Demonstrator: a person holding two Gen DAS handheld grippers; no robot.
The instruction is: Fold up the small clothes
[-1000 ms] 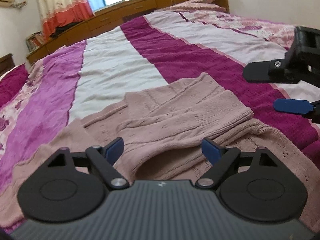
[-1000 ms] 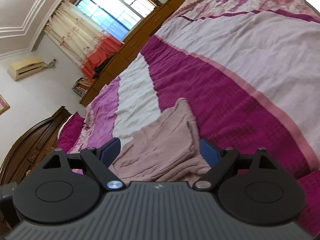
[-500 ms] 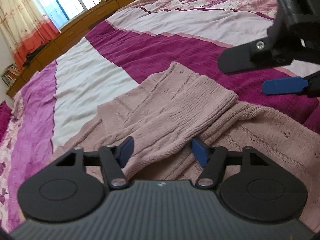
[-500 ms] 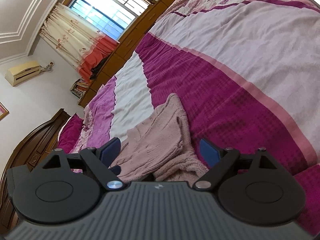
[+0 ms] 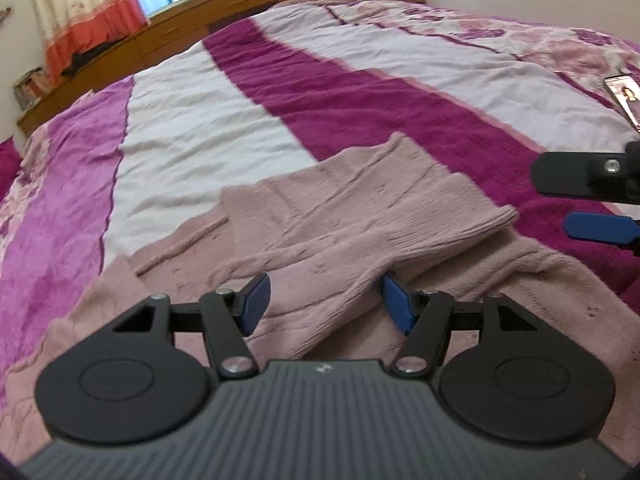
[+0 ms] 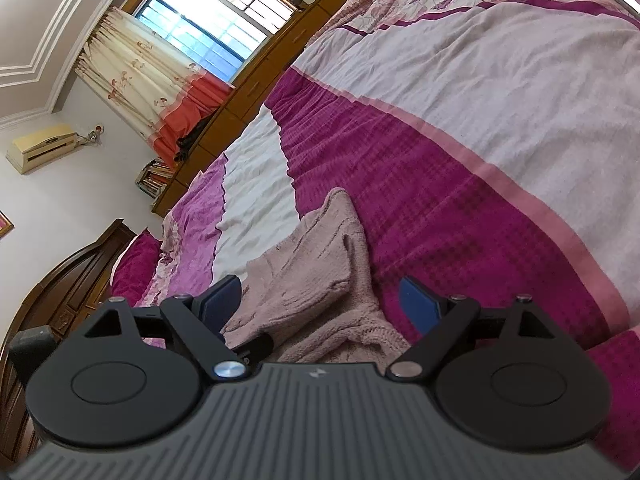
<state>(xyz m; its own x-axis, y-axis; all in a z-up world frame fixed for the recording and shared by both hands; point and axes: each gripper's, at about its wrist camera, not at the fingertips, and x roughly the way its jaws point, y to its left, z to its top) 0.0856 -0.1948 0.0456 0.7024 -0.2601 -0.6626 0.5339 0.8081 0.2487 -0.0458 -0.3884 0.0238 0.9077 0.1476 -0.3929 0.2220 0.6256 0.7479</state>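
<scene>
Folding is midway: pink knit top [image 5: 352,216] lies on the striped bedspread [image 5: 360,112], one flap doubled over. Left gripper [image 5: 324,300], jaws just narrowed, straddles that flap unclamped; right gripper [image 6: 320,304] gapes beside it. Next, pinch an edge.

The left hand-held gripper [image 5: 323,301] and right hand-held gripper [image 6: 320,304] were each built with a ribbed dark-grey body, 2 round black discs, black linkage arms joined by silver screws, and 2 blue finger pads [image 5: 256,298]. A small logo was marked at centre.
</scene>
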